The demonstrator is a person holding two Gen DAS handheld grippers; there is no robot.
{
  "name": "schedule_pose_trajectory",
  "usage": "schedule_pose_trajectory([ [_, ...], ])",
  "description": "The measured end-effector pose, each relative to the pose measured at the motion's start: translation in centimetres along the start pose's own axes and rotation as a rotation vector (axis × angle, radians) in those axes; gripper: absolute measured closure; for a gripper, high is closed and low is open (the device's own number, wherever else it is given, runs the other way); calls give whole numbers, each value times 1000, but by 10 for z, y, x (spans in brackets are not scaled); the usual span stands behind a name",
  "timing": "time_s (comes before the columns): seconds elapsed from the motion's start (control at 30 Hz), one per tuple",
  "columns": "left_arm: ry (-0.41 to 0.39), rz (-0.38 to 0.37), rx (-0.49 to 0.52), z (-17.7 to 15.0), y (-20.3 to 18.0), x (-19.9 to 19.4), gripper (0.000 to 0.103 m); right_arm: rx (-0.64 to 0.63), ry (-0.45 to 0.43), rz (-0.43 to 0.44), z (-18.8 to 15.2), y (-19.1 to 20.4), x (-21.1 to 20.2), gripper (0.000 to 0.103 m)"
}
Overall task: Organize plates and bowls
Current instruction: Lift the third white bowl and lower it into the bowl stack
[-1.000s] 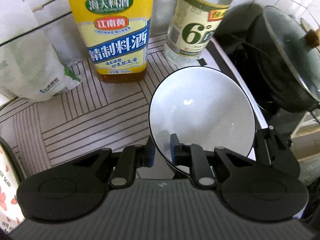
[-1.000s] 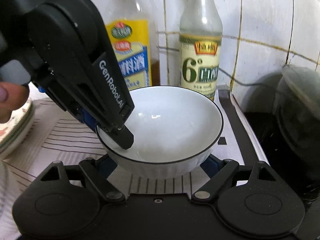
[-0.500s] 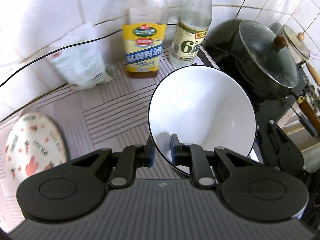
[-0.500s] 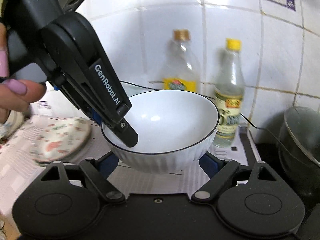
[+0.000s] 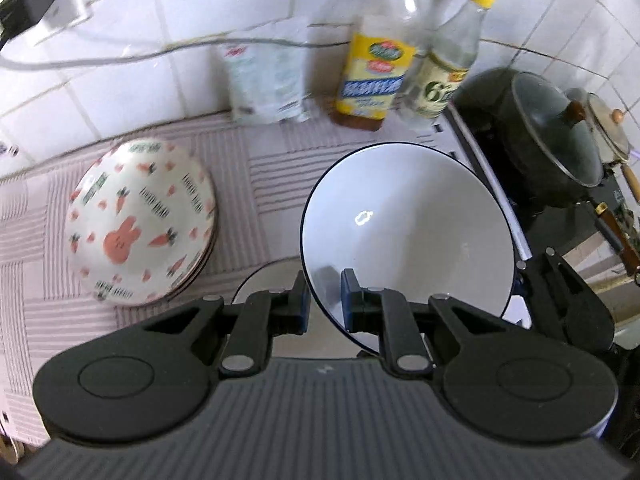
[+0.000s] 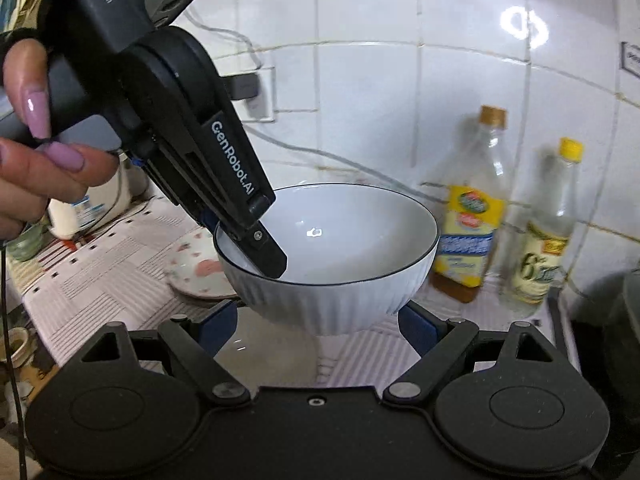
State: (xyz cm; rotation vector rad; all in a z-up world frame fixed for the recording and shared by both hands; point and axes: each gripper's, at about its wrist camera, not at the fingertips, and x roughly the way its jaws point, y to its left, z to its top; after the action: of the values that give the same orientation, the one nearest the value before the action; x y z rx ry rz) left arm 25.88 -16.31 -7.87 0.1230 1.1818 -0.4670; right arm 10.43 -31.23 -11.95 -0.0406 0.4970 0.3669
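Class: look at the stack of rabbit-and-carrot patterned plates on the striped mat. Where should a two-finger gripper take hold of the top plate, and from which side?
Probably the raised rim of the top patterned plate, approached from the open mat side nearest the camera: one finger above the rim and one below. The plates are shallow and nested, so only the edge offers a hold.

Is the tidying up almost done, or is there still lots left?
Partly. Some carrot-pattern plates already sit stacked on the counter mat. The white bowl is in the air: the left gripper pinches its rim, and the right gripper cradles it from below. The bowl has not been put down yet. I can't see if more dishes are waiting.
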Motion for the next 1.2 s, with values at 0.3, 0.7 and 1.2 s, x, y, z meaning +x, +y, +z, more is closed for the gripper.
schedule_pose_trajectory([
  [0.3,96,56,-78,-27,26,22,89,55,76,117,-17,10,23,12],
  [0.7,197,82,-127,-36,40,48,88,-26,167,111,-26,24,43,13],
  [1.2,257,176,-101,-38,37,64,87,-140,229,46,-31,42,54,13],
])
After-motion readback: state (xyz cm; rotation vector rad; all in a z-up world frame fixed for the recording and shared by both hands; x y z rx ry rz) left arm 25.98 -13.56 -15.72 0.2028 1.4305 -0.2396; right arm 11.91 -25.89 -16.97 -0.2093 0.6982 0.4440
